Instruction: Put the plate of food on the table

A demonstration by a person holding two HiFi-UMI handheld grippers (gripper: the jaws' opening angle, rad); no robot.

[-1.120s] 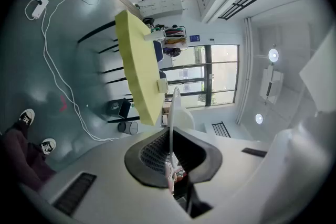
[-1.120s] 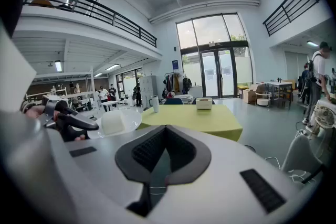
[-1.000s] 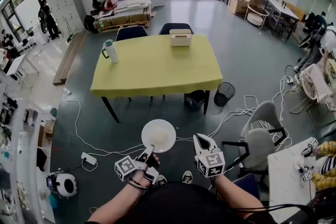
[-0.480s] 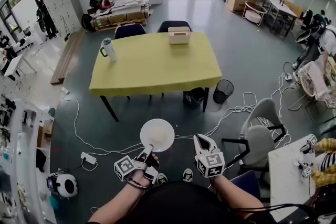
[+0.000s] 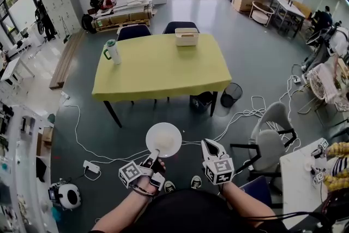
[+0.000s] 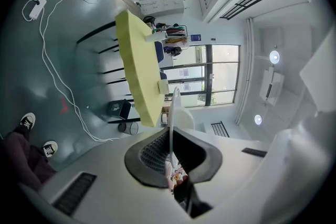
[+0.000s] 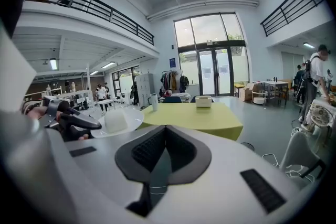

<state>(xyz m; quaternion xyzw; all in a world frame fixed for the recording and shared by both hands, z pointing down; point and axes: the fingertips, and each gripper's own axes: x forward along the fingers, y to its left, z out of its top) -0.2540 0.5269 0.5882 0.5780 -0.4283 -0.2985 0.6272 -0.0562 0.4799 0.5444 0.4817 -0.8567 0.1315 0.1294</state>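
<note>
Table [image 5: 161,71] under a yellow cloth is standing far from me, mid-floor. A grey chair [image 5: 271,144] is sitting near right, and a bin [image 5: 232,96] beside the table's right leg. I'm carrying the plate [image 5: 163,138] over the floor near of the table, well apart from it. It's riding level, face up. Being round, it's showing no long axis. A white food lump [image 5: 164,143] is lying on it.

Left gripper [image 5: 154,159] is clamping its near rim. Right gripper [image 5: 210,144] is empty, jaws together. Cables [image 5: 246,115] are trailing across the floor. A bottle [image 5: 113,53] and a box [image 5: 186,37] are occupying the tabletop.
</note>
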